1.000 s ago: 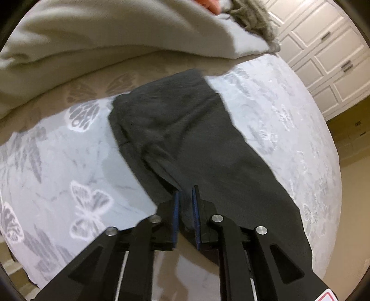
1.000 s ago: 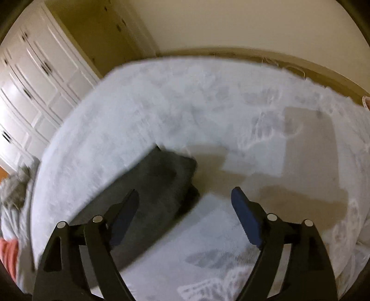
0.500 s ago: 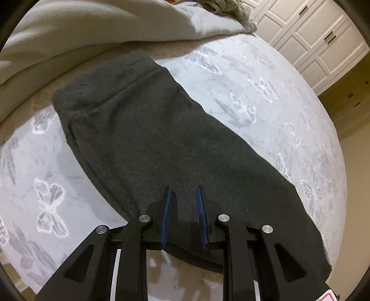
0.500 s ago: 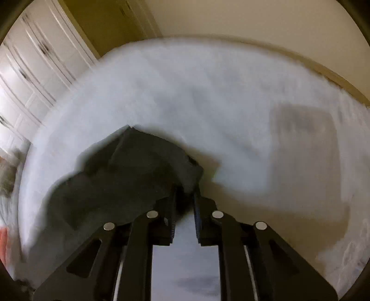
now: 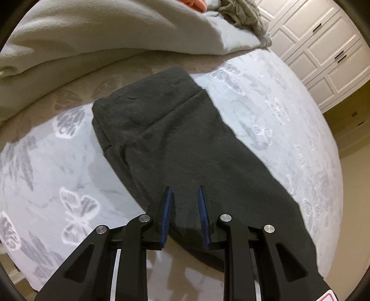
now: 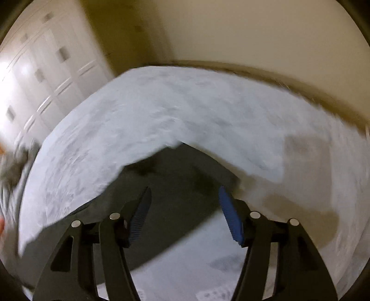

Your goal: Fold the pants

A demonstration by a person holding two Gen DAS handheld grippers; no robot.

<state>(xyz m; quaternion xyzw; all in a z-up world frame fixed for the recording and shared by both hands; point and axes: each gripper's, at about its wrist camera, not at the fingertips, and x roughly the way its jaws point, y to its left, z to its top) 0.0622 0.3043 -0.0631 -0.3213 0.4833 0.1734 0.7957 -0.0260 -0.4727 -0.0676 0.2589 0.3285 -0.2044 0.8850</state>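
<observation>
Dark grey pants (image 5: 175, 129) lie lengthwise on a pale bed sheet (image 5: 277, 120) printed with butterflies, waistband at the far end. My left gripper (image 5: 185, 188) hovers over the pants' near long edge. Its jaws are opening and stand a narrow gap apart, and the pads press on nothing. In the blurred right wrist view the other end of the pants (image 6: 175, 166) lies on the sheet (image 6: 161, 111) just beyond my right gripper (image 6: 185, 188). Its jaws are opening wide and hold nothing.
A beige blanket (image 5: 92, 34) is heaped along the far side of the bed, with an orange item (image 5: 194, 3) and a grey knit piece (image 5: 242, 14) on it. White panelled wardrobe doors (image 5: 323, 39) stand past the bed's edge, also visible as wardrobe doors (image 6: 34, 76).
The left jaws, nearly shut on a pants fold a second ago, now stand slightly apart. The right gripper shut on the pants' end half a second ago, then let go and rose.
</observation>
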